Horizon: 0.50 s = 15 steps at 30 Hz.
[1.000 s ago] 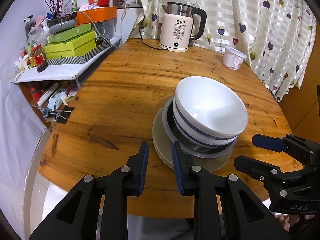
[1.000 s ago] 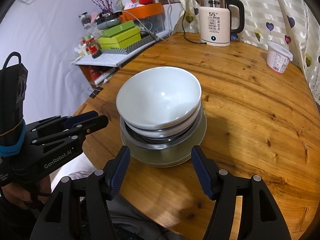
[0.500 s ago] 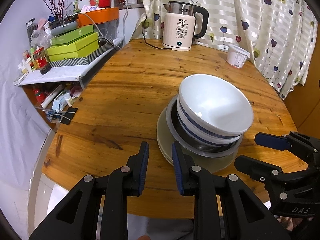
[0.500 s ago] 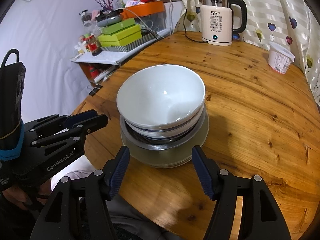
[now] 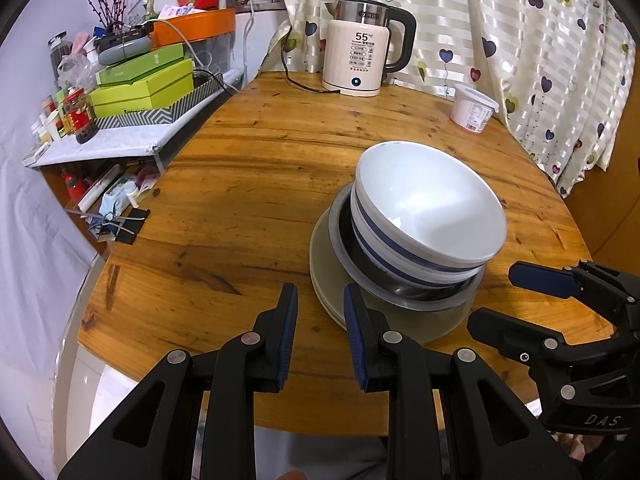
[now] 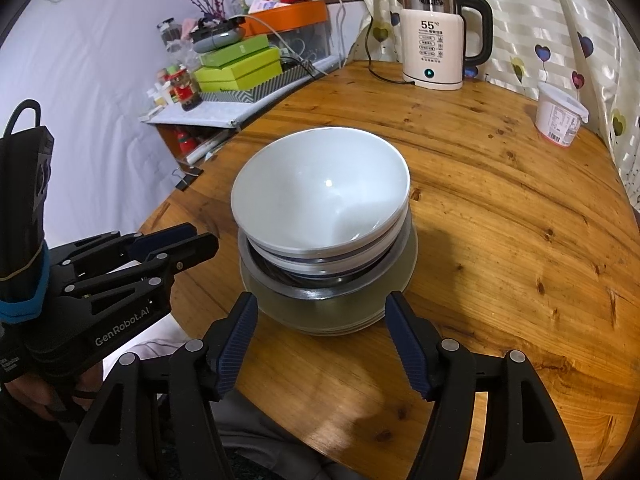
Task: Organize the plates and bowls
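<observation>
Dish stack sits near the front edge of the round wooden bench (image 5: 260,168): pale plates (image 5: 324,276) at the bottom, a dark metal-rimmed bowl (image 5: 404,292) on them, and blue-banded white bowls (image 5: 432,204) nested on top. How many white bowls are nested cannot be told. Left tool (image 5: 320,320) is held low at the near-left of the stack, jaws only narrowly apart and gripping nothing; its right finger lies in front of the plate edge, contact not resolvable. Right tool (image 6: 322,336) is spread wide, a finger on either side of the plates' near rim, nothing between the pads, not touching the stack as far as can be seen. In the right wrist view the left tool (image 6: 176,244) appears just beside the stack's left. At the far side of the bench stand a kettle (image 5: 360,50) reading 55 and a white tub (image 5: 472,108), well apart from the stack. A cluttered shelf (image 5: 116,140) stands left of the bench.
</observation>
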Each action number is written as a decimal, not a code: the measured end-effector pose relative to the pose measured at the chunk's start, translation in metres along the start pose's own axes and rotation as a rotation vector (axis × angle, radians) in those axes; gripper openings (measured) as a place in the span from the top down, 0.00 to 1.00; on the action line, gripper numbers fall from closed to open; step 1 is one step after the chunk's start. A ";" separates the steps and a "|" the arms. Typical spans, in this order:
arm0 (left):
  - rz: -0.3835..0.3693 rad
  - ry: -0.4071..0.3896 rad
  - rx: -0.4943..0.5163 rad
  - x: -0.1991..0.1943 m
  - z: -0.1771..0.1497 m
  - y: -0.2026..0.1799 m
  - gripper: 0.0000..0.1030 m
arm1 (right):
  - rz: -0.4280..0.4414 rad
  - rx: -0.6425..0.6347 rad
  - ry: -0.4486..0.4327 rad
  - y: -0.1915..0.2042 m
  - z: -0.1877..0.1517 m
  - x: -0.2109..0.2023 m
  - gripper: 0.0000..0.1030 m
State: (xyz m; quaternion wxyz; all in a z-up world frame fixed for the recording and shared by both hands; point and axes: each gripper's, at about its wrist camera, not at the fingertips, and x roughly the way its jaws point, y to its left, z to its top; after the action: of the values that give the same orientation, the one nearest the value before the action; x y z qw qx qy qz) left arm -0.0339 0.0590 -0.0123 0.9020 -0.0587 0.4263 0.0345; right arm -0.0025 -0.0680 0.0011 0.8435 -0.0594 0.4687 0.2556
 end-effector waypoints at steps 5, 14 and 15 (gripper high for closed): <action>-0.008 0.002 0.000 0.000 0.000 -0.001 0.76 | 0.000 0.000 0.000 0.000 0.000 0.001 0.35; -0.006 0.005 0.013 0.000 0.000 -0.004 0.76 | 0.001 0.002 0.004 -0.001 -0.003 0.002 0.34; -0.006 0.005 0.012 0.000 0.000 -0.004 0.76 | 0.001 0.002 0.003 -0.001 -0.002 0.002 0.34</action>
State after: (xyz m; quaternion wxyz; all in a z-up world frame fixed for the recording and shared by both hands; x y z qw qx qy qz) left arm -0.0332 0.0551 -0.0120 0.9015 -0.0545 0.4285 0.0289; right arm -0.0031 -0.0687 -0.0015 0.8427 -0.0587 0.4703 0.2555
